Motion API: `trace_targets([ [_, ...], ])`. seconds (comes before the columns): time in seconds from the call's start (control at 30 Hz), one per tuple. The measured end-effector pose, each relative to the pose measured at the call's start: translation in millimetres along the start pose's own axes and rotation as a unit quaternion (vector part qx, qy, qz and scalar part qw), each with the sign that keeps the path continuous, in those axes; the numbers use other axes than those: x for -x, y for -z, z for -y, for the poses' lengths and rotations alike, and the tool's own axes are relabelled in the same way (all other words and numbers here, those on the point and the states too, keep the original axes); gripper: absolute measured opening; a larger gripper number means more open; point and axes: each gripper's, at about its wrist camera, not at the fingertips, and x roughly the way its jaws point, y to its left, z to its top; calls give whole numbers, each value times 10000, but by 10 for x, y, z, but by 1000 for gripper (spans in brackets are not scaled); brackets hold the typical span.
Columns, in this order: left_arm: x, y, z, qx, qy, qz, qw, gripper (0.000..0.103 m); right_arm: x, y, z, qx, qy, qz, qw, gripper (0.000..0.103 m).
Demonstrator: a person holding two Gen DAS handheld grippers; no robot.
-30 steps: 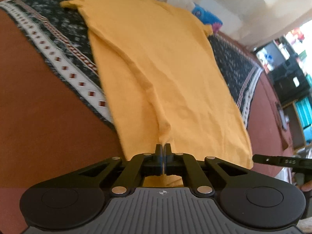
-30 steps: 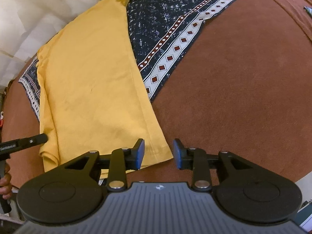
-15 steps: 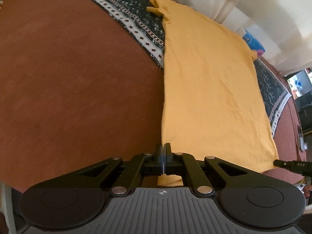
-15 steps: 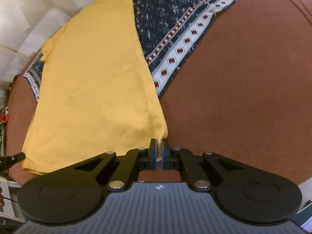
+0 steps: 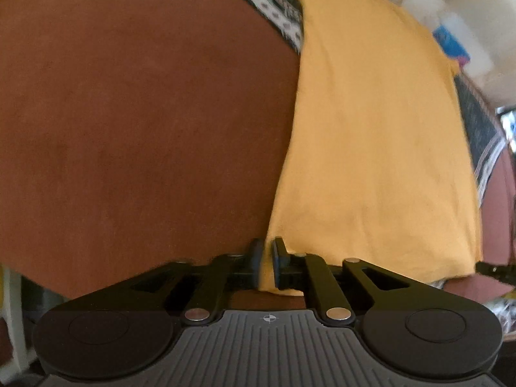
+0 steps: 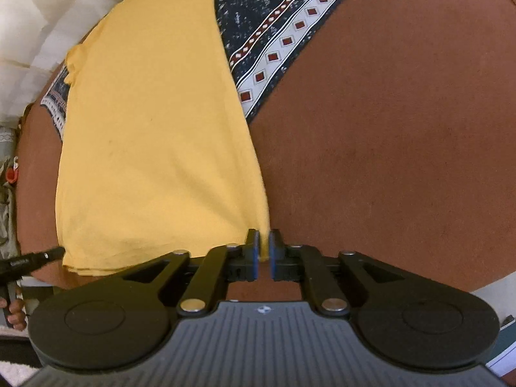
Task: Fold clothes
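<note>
Here the yellow shirt (image 5: 371,148) lies flat and long on a brown bed cover (image 5: 135,122), running in the left wrist view from the bottom centre of the frame up to the top right. Its far end rests over a dark patterned cloth (image 6: 274,25) with a white band of red diamonds, which shows in the right wrist view at the upper centre and again as a small strip at the left edge of that frame. The left gripper (image 5: 265,262) sits at the bottom centre of its frame, its two blue-padded fingers drawn in on the near left corner of the shirt's hem, with yellow fabric standing in the narrow gap between them. The right gripper (image 6: 263,251) is likewise pinched on the other near corner, a thin fold of yellow caught between its pads at the bottom centre of its view. Each tool's tip appears in the other's picture, at the lower right edge of the left view and the lower left edge of the right view. The left view is somewhat blurred, so how firmly those pads press the cloth is hard to judge. A pale curtain (image 6: 42,9) fills the upper left of the right view.
</note>
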Motion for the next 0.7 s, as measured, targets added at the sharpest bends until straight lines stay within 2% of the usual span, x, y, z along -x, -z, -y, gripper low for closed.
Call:
trace_targets([
  [0.07,154,-133,47,57,4,233,9997,50,171,-183,-50,108,-85,269,9995,30],
  [0.13,308,-266,94,113,9,465,9989,50,320,-507,-141,270,-210,643,9973,41],
  [0.2,349,-469,331,-157,157,702,9973,54,470,-831,-231,431,-333,1016,9933,44],
  [0.37,44,-837,1132,-814,857,750,9902,59,787,-1645,-486,819,-620,1872,9769,49],
  [0.43,-119,-910,1467,-1008,1054,707,9868,59,758,-1974,-641,913,-565,2033,9732,53],
  [0.57,-444,-1055,2136,-1396,1446,619,9776,59,601,-2497,-782,775,-549,2177,9714,53],
  [0.6,-525,-1091,2304,-1492,1543,597,9749,59,533,-2622,-772,664,-623,2163,9721,53],
  [0.7,-766,-1235,2582,-1517,1476,702,9748,60,235,-2973,-687,256,-1013,2029,9736,55],
])
